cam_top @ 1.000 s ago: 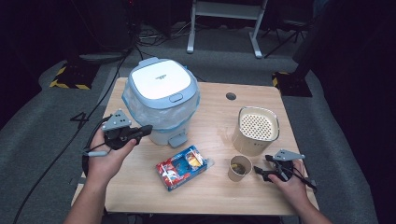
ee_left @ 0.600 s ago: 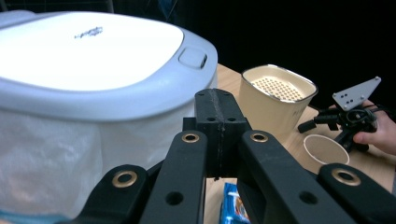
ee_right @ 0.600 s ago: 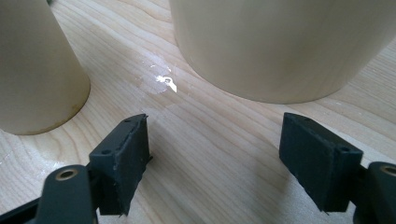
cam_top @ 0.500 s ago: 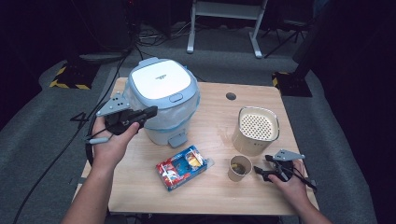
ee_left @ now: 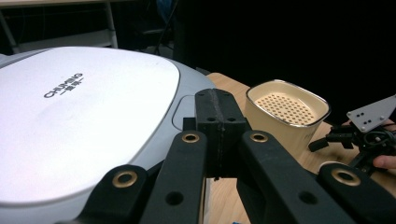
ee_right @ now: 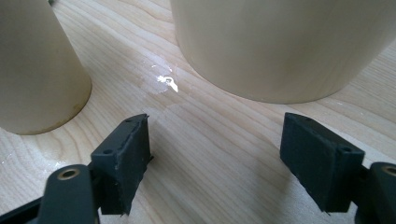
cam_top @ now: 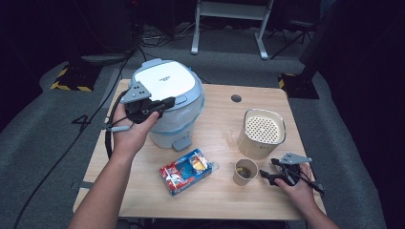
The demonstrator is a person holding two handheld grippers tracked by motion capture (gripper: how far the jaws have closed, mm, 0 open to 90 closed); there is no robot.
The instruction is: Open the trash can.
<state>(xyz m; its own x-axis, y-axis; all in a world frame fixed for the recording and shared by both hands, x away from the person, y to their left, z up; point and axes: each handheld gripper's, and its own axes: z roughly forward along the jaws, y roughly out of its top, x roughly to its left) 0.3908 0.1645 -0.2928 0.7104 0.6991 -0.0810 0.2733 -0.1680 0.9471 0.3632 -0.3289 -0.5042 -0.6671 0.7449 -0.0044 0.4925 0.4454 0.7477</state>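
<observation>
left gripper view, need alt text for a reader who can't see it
The shut left gripper hovers over the white lid of a rice cooker, by its lid button. Beyond stand a cream container with a perforated top and the right gripper on the wooden table.

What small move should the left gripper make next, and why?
Probably press down on the latch button. The left gripper is shut, empty, and hovers just above the cooker lid's front edge, pointing at that button; the lid is closed.

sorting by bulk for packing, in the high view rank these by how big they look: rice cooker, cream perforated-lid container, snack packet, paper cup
1. rice cooker
2. cream perforated-lid container
3. snack packet, close to the container in spread but lying flat, so this order is unsure
4. paper cup
</observation>
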